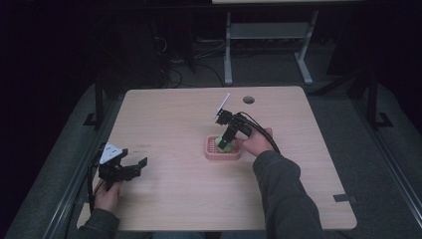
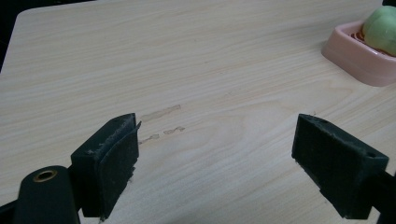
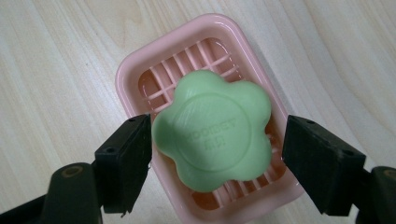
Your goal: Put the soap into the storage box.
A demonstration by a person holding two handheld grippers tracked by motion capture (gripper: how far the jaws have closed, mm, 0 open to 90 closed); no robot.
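Count, soap: one green flower-shaped soap (image 3: 212,128), raised lettering on top face.
Count, dishes: one pink soap dish (image 3: 140,65) with slatted floor.
Count, tools: two, one right hand-held gripper (image 3: 217,154) and one left hand-held gripper (image 2: 215,158).
Count, desks: one light wood desk (image 1: 174,124), round cable hole (image 1: 249,99) near far edge.
Soap position: lying in the pink soap dish, near the desk's middle, slightly right of centre in the high view; seen also at far right of the left gripper view (image 2: 380,25), resting inside the dish (image 2: 355,53).
Dish contents: the single soap, covering most of the slats; nothing else inside.
Right hand-held gripper state: jaws spread to either side of the soap; left jaw touching or just beside the soap's edge, right jaw apart from it with a visible gap; not pinching.
Right hand-held gripper position: tilted down over the dish (image 1: 224,149), held by the person's right hand (image 1: 256,142).
Left hand-held gripper state: jaws spread wide, nothing between them but bare desk.
Left hand-held gripper position: near the desk's front left corner (image 1: 122,167), well apart from the dish, held by the left hand (image 1: 107,191).
Desk surface marks: a few short pale streaks (image 2: 161,121) just ahead of the left jaws.
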